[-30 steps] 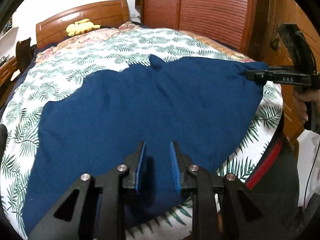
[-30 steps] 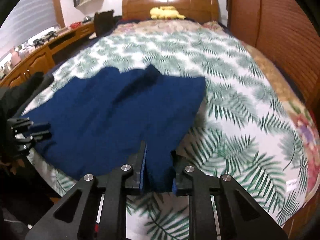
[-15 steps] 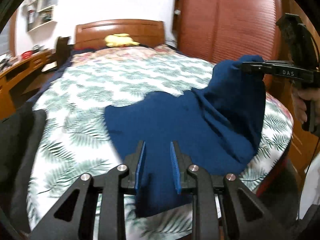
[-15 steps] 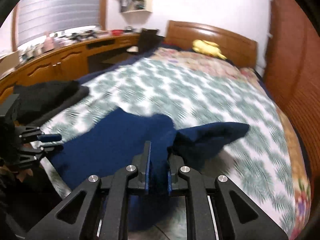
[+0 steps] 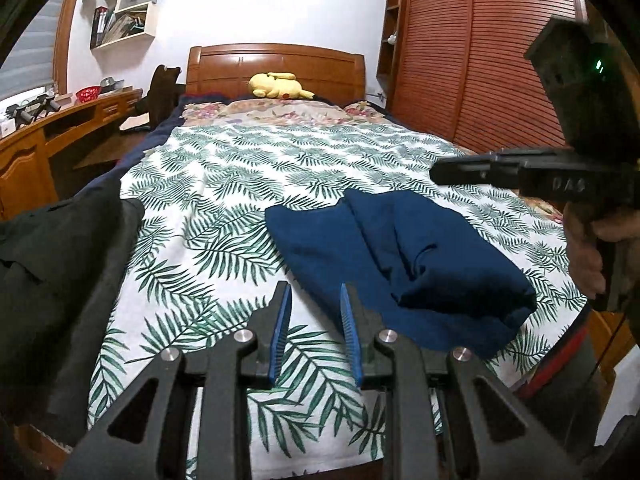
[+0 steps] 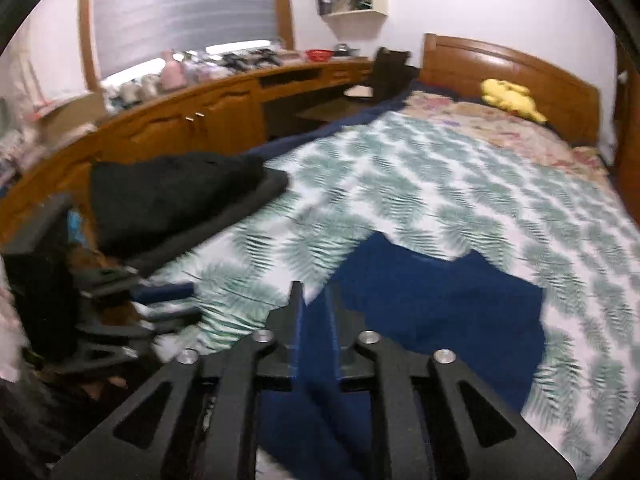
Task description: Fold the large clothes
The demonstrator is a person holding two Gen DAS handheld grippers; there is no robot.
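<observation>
A navy blue garment (image 5: 400, 264) lies folded over itself near the foot of the bed, on the leaf-print bedspread (image 5: 240, 184). My left gripper (image 5: 314, 308) is open and empty, just left of the garment's near edge. My right gripper (image 6: 316, 312) looks slightly parted, with navy cloth (image 6: 440, 312) showing between the fingers. I cannot tell whether it grips the cloth. In the left wrist view the right gripper (image 5: 440, 172) hovers above the garment's right side. The right wrist view is blurred.
A black garment (image 5: 60, 264) lies on the bed's left side. A yellow plush toy (image 5: 276, 84) rests by the wooden headboard (image 5: 276, 60). A wooden desk (image 6: 200, 112) runs along the left wall. A slatted wardrobe (image 5: 480, 60) stands at the right.
The right gripper carried the garment's right side up and over to the left, so the spread garment now lies folded. The left gripper let go and pulled back left, off the cloth.
</observation>
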